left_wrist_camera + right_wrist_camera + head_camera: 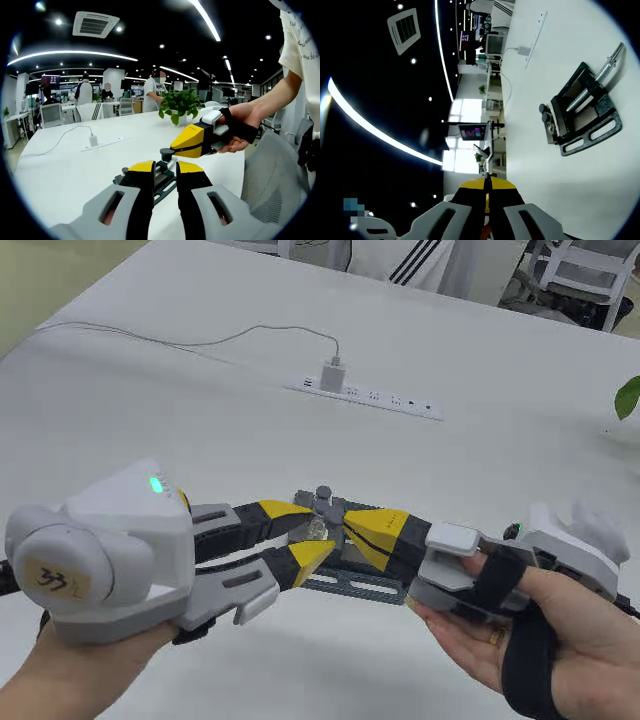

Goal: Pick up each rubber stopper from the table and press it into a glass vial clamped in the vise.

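Grey round rubber stopper: judging it soft, light, grippy; favouring a rim pinch; noting yellow-tipped left gripper narrowly parted, empty, right gripper closed, empty.

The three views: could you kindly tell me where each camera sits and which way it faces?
Head view: on the headset, facing forward and down at the vise; left hand, right hand, left gripper and right gripper show.
Left gripper view: on the left gripper, facing level across the table along its open jaws; the right hand enters from the right.
Right gripper view: on the right gripper, rolled sideways, facing along its shut jaws.
Shared: all three see the vise and power strip.
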### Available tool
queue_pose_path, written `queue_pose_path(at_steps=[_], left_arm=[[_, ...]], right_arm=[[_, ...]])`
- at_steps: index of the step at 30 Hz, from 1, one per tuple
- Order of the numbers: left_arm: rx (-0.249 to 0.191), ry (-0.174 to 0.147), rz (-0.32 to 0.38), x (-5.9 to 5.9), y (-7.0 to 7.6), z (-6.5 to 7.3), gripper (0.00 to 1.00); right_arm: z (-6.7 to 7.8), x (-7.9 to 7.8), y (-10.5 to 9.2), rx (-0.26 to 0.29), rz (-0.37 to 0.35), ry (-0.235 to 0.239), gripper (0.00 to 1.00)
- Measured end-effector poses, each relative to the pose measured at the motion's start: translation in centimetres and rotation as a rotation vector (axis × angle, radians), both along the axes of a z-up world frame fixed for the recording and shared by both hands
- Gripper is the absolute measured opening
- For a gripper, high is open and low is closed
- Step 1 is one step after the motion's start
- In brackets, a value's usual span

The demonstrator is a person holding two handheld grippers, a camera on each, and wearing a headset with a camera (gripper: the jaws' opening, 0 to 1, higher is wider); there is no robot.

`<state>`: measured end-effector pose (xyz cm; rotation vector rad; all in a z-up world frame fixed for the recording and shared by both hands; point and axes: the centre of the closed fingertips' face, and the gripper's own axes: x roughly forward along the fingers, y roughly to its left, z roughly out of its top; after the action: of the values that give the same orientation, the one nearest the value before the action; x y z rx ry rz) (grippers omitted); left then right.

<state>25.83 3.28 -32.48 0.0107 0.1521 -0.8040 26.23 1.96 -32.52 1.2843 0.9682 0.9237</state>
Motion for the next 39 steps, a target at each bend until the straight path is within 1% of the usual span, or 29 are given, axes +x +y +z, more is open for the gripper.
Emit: queue_pose_path(at_steps=[6, 9, 11, 13, 21, 25, 28, 34, 39], left_arm=[[0.0, 0.001, -0.011, 0.1, -0.2, -0.1, 0.1], [0.004, -0.005, -0.014, 0.1, -0.2, -0.1, 0.09], [0.002, -0.001, -0.025, 0.0, -0.4, -0.2, 0.07], [0.009, -0.004, -0.031, 0.0, -0.5, -0.3, 0.07], [0.004, 0.001, -0.042, -0.2, -0.7, -0.2, 0.06], [-0.009, 0.012, -0.055, -0.4, -0.8, -0.2, 0.05], [-0.007, 0.017, -0.063, -0.5, -0.8, -0.3, 0.05], [-0.034, 0.038, -0.068, -0.7, -0.9, -0.3, 0.05], [-0.039, 0.05, -0.076, -0.9, -1.0, -0.3, 0.04]], right_arm=[[-0.1, -0.4, 0.1, 0.013, 0.005, 0.016, 0.0], [-0.2, -0.6, 0.2, 0.017, 0.009, 0.028, 0.0], [-0.1, -0.7, 0.3, 0.025, 0.012, 0.035, 0.0], [0.0, -0.8, 0.3, 0.028, 0.016, 0.036, 0.0], [-0.2, -1.0, 0.2, 0.017, 0.025, 0.034, 0.0], [-0.4, -1.2, 0.2, 0.007, 0.034, 0.028, 0.0], [-0.4, -1.4, 0.2, 0.003, 0.042, 0.023, 0.0], [-0.4, -1.6, 0.1, 0.014, 0.047, 0.024, 0.0], [-0.4, -1.7, 0.0, 0.015, 0.057, 0.018, 0.0]])
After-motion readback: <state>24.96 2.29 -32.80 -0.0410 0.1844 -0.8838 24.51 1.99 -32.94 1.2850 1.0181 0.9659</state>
